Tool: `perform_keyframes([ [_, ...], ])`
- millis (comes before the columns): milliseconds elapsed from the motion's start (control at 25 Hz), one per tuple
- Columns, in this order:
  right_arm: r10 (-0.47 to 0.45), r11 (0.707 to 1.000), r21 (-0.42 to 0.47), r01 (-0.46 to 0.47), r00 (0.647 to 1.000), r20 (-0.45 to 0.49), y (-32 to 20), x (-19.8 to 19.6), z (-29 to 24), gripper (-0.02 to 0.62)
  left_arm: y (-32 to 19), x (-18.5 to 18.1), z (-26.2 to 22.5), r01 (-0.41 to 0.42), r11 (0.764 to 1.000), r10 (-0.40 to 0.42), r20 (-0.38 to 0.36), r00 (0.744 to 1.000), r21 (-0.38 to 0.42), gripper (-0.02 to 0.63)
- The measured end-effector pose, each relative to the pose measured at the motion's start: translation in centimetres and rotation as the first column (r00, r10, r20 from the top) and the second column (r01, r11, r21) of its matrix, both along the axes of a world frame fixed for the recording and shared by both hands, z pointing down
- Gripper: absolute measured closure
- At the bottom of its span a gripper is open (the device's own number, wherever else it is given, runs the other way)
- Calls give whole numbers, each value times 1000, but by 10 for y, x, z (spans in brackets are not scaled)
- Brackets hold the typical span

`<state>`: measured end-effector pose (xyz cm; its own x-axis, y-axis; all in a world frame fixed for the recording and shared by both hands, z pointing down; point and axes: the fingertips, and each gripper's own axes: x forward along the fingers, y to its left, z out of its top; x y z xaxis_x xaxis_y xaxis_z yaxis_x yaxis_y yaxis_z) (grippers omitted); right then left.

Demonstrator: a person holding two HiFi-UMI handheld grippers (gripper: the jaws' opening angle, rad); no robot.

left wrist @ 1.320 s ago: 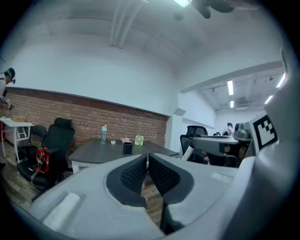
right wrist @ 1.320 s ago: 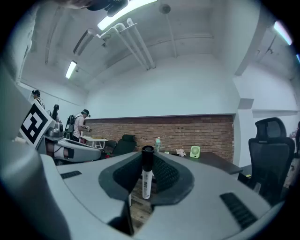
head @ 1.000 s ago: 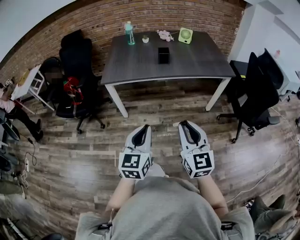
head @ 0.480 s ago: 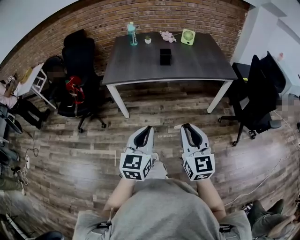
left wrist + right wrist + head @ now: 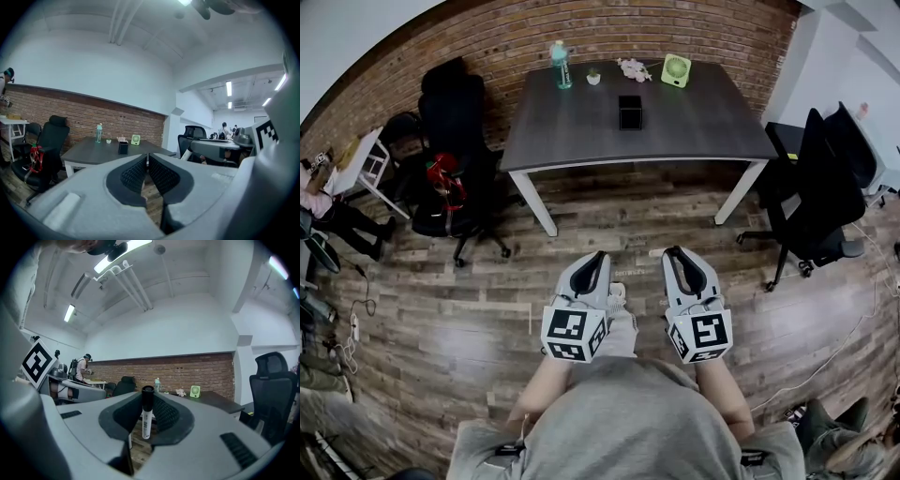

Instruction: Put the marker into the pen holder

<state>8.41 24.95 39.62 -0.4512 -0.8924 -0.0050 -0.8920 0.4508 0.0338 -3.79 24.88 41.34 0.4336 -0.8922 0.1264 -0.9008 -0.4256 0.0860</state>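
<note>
While ribbed pads (image 5: 166, 414) clamp cylindrical marker (image 5: 146, 420) | pen holder (image 5: 629, 111): seemingly boxy

A dark grey table (image 5: 703, 127) on white legs stands against the brick wall. A black pen holder (image 5: 629, 112) sits near the middle of its top. Along the far edge, well apart from the holder, stand a clear bottle with a green cap (image 5: 560, 66), a small white pot (image 5: 593, 78), a pale pinkish object (image 5: 632, 68) and a light green desk fan (image 5: 675, 70).
</note>
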Motion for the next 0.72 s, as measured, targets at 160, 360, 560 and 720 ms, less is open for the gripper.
perform_keyframes([
  [160, 1, 1000, -3, -1, 1000, -5, -22, -1, 1, 526, -25, -1, 4, 2, 1000, -2, -8, 1000, -7, 580],
  [360, -8, 1000, -3, 8, 1000, -10, -59, -7, 2, 528, -62, -2, 9, -6, 1000, 5, -13, 1000, -22, 580],
  [560, -18, 1000, -1, 18, 1000, -17, -108, -13, -1, 526, -109, -6, 8, 0, 1000, 0, -6, 1000, -20, 580],
  [720, -21, 1000, -2, 21, 999, -24, -148, -16, -4, 526, -149, -10, 6, 4, 1000, -4, -5, 1000, -24, 580],
])
